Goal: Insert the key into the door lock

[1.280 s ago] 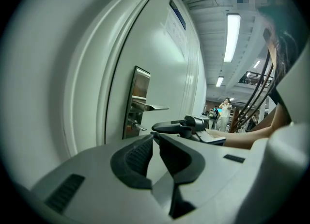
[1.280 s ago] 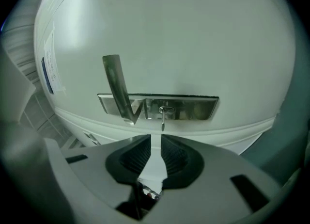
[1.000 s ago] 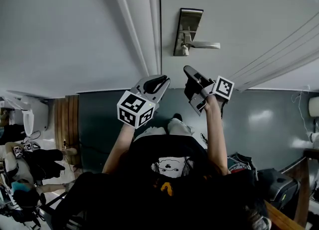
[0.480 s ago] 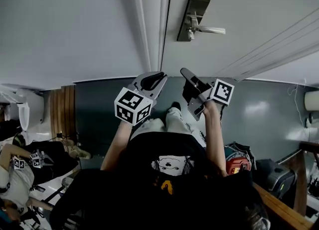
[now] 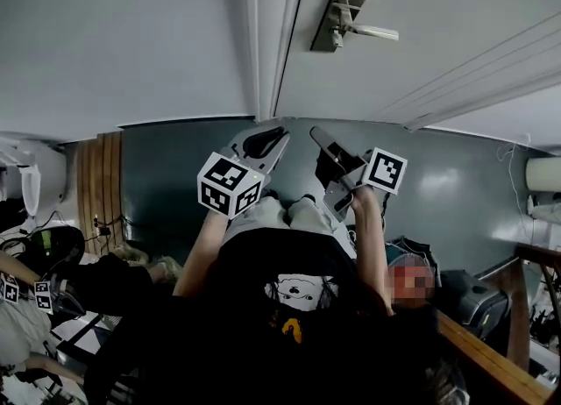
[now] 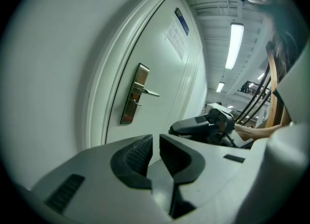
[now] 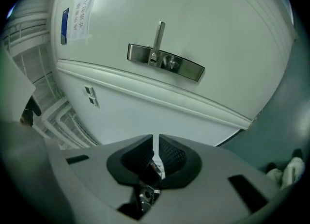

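Right gripper [image 7: 154, 140] clamps the key [image 7: 156, 157], well short of the lock [image 7: 164, 61], left gripper [image 6: 155, 143] near-closed on nothing; a thin pinch could let the key twist as it meets the lock.

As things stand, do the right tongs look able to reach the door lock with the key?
Probably yes: the right tongs, shut on the key, point at the lock plate with only open air between, though they hang well short of it.
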The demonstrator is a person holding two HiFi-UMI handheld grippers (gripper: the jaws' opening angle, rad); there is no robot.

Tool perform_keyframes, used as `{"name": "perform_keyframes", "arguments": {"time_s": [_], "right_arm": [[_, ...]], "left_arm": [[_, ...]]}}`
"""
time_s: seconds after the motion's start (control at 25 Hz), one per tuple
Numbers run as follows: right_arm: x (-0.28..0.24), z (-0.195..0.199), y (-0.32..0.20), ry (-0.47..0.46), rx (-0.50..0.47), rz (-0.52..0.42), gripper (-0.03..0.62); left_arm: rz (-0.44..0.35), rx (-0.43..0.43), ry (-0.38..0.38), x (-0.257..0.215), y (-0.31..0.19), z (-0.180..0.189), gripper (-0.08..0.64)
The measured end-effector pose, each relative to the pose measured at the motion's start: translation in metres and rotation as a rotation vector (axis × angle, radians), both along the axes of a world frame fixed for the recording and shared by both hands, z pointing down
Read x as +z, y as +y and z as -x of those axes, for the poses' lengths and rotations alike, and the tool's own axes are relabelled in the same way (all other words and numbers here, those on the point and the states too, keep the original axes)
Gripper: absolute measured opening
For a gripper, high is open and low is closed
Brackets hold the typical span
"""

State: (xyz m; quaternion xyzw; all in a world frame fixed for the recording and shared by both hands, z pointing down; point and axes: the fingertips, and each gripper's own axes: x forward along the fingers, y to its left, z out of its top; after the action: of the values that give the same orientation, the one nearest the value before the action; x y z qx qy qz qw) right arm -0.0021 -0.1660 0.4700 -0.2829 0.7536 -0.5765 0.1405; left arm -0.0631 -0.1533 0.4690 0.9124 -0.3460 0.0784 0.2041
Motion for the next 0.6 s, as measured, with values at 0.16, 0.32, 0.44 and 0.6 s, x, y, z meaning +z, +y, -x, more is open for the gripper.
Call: {"name": "perform_keyframes", "arguments": {"time_s": [0.16,0.32,0.44,0.6], "right_arm": [[-0.001,-0.001,0.018,0.026,-0.008,-0.007,0.025],[-0.004,-0.009,0.030,0.033,-0.013,-0.019,0.021],[-0.008,-0.024,0.050,0.034,-0.007,-0.022,0.021],[-0.009,-0.046,0.078,0.039,0.005,-0.026,0.021]], "left_arm": [[0.006,-0.008,0.003,0.000,0.015,-0.001,0.046],[0.009,-0.008,0.003,-0.003,0.021,-0.010,0.046],[0.008,-0.007,-0.004,-0.008,0.039,-0.024,0.046],[0.010,-0.007,-0.023,-0.010,0.065,-0.040,0.046]]}}
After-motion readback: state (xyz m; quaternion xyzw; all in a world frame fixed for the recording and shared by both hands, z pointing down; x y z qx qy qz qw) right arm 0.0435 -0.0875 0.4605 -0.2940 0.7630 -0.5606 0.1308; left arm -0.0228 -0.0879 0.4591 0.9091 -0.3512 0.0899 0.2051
